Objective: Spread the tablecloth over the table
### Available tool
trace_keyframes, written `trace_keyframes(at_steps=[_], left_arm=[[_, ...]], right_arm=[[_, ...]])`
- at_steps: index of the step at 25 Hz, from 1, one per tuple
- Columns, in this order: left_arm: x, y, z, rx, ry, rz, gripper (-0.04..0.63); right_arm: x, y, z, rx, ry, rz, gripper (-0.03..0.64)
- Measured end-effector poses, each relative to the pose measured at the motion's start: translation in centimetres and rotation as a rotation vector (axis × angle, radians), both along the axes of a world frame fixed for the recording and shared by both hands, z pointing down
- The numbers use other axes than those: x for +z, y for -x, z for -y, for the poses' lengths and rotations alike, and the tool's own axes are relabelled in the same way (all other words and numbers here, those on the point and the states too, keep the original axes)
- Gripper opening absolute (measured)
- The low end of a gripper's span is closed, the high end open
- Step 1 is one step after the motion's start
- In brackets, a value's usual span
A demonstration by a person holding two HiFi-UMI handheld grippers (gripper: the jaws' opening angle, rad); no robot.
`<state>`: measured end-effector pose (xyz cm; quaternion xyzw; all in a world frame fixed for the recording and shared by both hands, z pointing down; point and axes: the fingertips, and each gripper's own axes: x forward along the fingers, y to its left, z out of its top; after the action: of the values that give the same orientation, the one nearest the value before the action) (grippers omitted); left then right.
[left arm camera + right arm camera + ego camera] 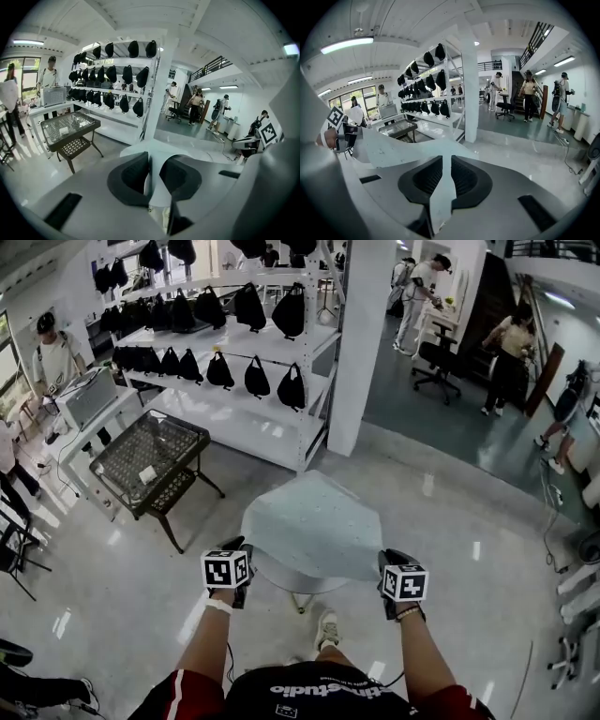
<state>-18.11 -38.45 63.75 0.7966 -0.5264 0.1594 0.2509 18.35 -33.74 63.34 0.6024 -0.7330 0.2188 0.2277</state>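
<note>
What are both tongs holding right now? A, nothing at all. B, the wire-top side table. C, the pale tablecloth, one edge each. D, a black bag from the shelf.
C: the left tongs and the right tongs are each closed on an edge of the pale tablecloth, which stretches between them.

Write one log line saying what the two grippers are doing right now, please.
left gripper: shut on tablecloth | right gripper: shut on tablecloth | tablecloth: stretched out over table
</note>
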Motion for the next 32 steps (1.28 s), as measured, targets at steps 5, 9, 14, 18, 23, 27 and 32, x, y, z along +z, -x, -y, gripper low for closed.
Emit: trace_keyframes(at_steps=[5,9,14,18,23,27,32], left_arm=[[1.6,-0.8,-2.2,0.035,0.025,0.027,0.074],[2.4,-0.3,-3.5,0.021,0.043,0.007,0.074],[2.8,-0.5,-5.2,0.041,0.052,-0.005,0.074],[3.2,-0.4,-6.9,0.033,0.052,-0.033,0.074],[2.3,0.2,-8.4,0.021,0.032,-0.052,0.058],[1.9,1.4,-8.7,-0.012,0.026,-0.065,0.058],[1.0,2.7,-8.4,-0.052,0.004,-0.103,0.057]], right_arm=[[0.0,0.3,-1.1,0.003,-0.005,0.018,0.081],[0.0,0.7,-1.8,0.007,-0.006,0.022,0.081],[0.2,1.2,-2.2,0.006,-0.003,0.023,0.081],[0.2,1.7,-2.4,-0.002,-0.008,0.022,0.081],[-0.4,2.4,-2.6,-0.002,-0.019,0.031,0.081],[-1.1,3.6,-2.5,-0.030,-0.031,0.039,0.081],[-1.5,4.8,-2.4,-0.051,-0.047,0.053,0.081]])
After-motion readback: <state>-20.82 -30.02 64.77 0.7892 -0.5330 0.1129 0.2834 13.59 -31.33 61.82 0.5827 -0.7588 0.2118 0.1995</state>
